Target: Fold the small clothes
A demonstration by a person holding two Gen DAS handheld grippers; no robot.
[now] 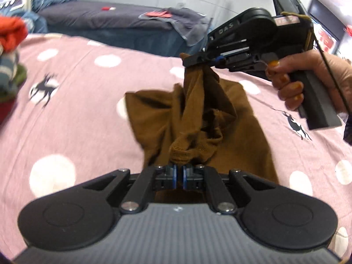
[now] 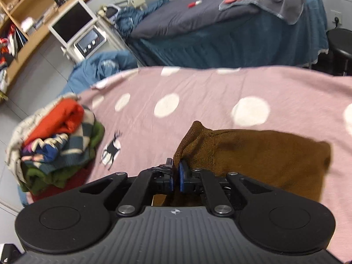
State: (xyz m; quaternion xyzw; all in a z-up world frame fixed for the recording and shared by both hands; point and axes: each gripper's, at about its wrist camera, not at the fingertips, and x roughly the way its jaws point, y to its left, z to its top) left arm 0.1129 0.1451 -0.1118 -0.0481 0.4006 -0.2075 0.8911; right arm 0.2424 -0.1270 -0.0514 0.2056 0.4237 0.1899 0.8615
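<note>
A heap of knitwear [image 2: 57,145], orange on top of patterned blue and green, sat at the far left edge of the pink spotted bedspread [image 1: 88,114], well apart from the work in hand. Near the middle of the bed lay the brown knit garment [image 1: 246,118], its lower part spread on the cover while two pinched portions rose off it. The left gripper [image 1: 179,172] was clenched on a ribbed, rolled edge of the garment at the near side, the cloth bunched thickly between its blue pads. Farther off and to the right, the right gripper [image 1: 191,62], held in the person's right hand [image 1: 308,79], was clamped on another gathered corner and lifted clear of the bed, so that the fabric hung from it in a long twisted drape; its own camera showed brown knit caught between its jaws, with the rest of the garment lying flat just beyond. The garment looked light, soft and entirely limp, sagging and creasing wherever it was unsupported, and the knit seemed grippy rather than slippery, unlikely to slide from the pads but apt to stretch if pulled hard. By these views, the sounder places to take hold were the firmer hemmed or ribbed edges and the corners, taken well apart so the cloth could be drawn flat; grasps close together, as here, left it twisted between them. A second bed [image 2: 231,28] with dark blue covers stood beyond.
</note>
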